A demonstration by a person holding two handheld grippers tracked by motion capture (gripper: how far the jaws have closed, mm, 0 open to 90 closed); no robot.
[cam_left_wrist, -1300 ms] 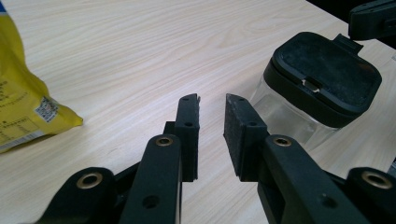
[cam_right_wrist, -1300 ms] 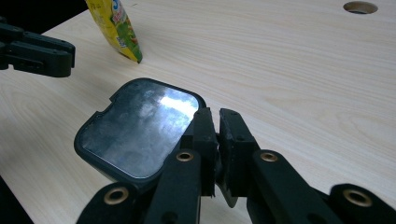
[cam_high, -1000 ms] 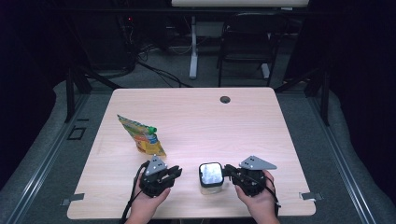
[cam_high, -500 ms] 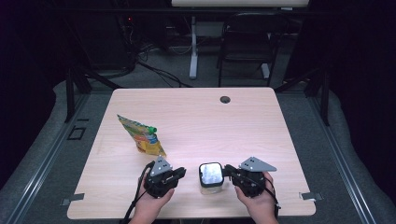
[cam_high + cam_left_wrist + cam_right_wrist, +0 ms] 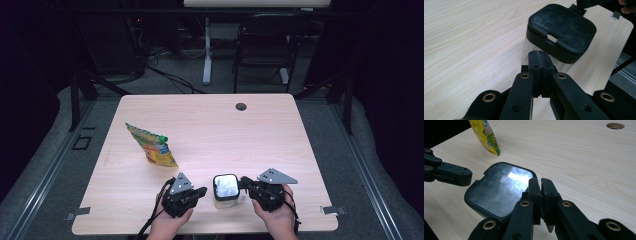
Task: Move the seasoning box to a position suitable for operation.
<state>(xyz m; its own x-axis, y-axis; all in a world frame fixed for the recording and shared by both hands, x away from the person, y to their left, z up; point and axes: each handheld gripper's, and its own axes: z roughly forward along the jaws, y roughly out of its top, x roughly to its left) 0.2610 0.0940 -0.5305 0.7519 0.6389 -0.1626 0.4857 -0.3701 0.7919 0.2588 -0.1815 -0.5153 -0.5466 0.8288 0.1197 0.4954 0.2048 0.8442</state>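
I see a clear container (image 5: 225, 189) with a glossy black lid at lower centre, a yellow-green pouch (image 5: 150, 145) with a green cap left of centre, black grippers, and a pale woodgrain table (image 5: 250, 135).

1. The high view looks forward and down from above the near edge, taking in the whole table (image 5: 210, 120).
2. The left gripper view sits low and close, facing the jar (image 5: 561, 32) across the tabletop.
3. The right gripper view looks down on the jar lid at close range.
4. All three views share the jar; the high and right gripper views also share the pouch (image 5: 484, 135).
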